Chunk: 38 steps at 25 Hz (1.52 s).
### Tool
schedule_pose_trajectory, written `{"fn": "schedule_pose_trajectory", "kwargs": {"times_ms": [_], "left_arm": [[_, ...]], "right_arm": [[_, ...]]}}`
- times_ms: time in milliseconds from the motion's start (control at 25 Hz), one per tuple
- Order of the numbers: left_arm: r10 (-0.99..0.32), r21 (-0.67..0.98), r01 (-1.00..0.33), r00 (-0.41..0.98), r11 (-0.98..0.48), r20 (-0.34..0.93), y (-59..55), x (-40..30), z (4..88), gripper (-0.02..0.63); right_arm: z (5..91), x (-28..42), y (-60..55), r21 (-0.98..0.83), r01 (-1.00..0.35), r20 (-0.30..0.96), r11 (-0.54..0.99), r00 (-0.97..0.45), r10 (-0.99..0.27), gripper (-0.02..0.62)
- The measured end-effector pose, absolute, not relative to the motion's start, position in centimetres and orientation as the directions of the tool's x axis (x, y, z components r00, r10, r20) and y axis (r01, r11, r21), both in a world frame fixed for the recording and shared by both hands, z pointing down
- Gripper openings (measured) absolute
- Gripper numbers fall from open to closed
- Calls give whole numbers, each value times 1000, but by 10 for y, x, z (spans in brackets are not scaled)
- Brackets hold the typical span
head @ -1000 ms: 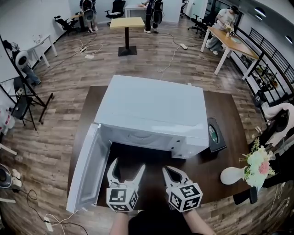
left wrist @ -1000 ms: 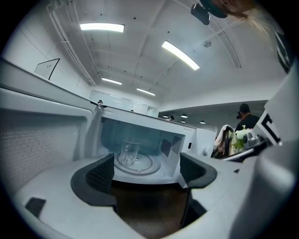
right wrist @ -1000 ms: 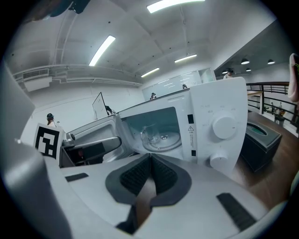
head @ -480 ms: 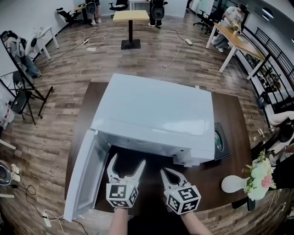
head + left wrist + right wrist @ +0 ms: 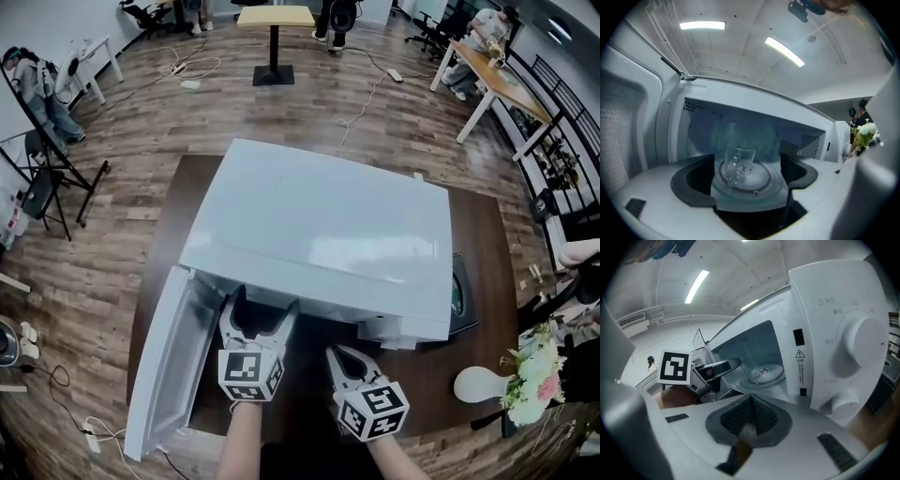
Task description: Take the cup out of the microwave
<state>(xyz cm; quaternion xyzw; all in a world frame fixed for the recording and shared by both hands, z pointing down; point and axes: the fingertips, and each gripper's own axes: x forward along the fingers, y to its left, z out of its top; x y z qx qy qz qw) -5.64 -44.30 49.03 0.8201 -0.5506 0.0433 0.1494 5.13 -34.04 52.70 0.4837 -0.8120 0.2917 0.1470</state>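
Inside the microwave [image 5: 319,225] sits the glass cup [image 5: 738,164] — our left gripper [image 5: 262,302] spread wide before it, our right gripper [image 5: 342,354] pinched together, empty. Squeezed crooked, the slippery cup could tip.

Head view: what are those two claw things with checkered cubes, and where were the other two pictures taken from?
No robot here: a person holds two hand-held grippers. The head view comes from a camera on the person's head, looking down at an open white microwave on a dark brown table. The other pictures come from cameras riding on each gripper. The left gripper is open, aimed at a clear glass cup on the glass turntable inside. The right gripper is shut, holding nothing.
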Motion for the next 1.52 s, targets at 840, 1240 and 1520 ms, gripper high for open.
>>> {"fn": "schedule_pose_trajectory", "kwargs": {"times_ms": [840,1240,1520], "left_arm": [[-911,88,-936,352,-341,215,-521,-50,507,419],[-897,80,-931,364,-355,252,-536,-41,531,430],[-904,2,-937,339,-350,259,-547,-39,523,430]], "right_arm": [[551,46,-354,-366,-860,557,354,-508,-657,-5],[560,50,-360,-372,-861,571,347,-507,-646,-5],[563,53,-361,-369,-866,579,337,-498,-645,-5]]}}
